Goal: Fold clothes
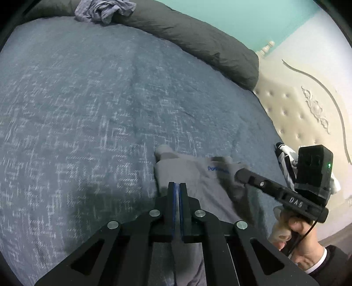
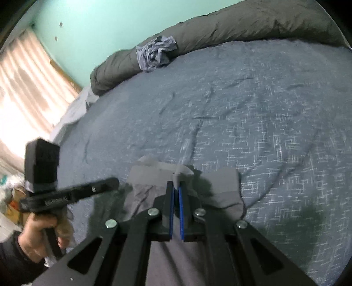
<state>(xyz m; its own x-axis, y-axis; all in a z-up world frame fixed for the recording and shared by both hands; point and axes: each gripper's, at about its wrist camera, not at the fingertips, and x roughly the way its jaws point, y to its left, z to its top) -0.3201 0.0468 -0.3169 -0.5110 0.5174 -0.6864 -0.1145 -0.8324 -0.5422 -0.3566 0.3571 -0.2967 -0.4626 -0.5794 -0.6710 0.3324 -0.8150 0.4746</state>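
Left gripper (image 1: 177, 187) has its jaws pressed together with a fold of the grey garment (image 1: 198, 182) apparently pinched between them; right gripper (image 2: 176, 188) clamps a peak of the same cloth, visible sticking up between its blue pads. Garment lies on the blue-grey bedspread (image 1: 99, 110), towards its near edge and the headboard (image 1: 292, 114) side. Crumpled blue-grey cloth (image 1: 103, 10) sits at the far edge against the dark grey duvet roll (image 1: 198, 37).

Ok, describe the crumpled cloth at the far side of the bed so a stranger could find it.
Across the blue-grey bedspread, a dark grey duvet lies rolled along the far edge. The crumpled cloth sits against it, pale blue and bunched, unlike the grey garment near the grippers.
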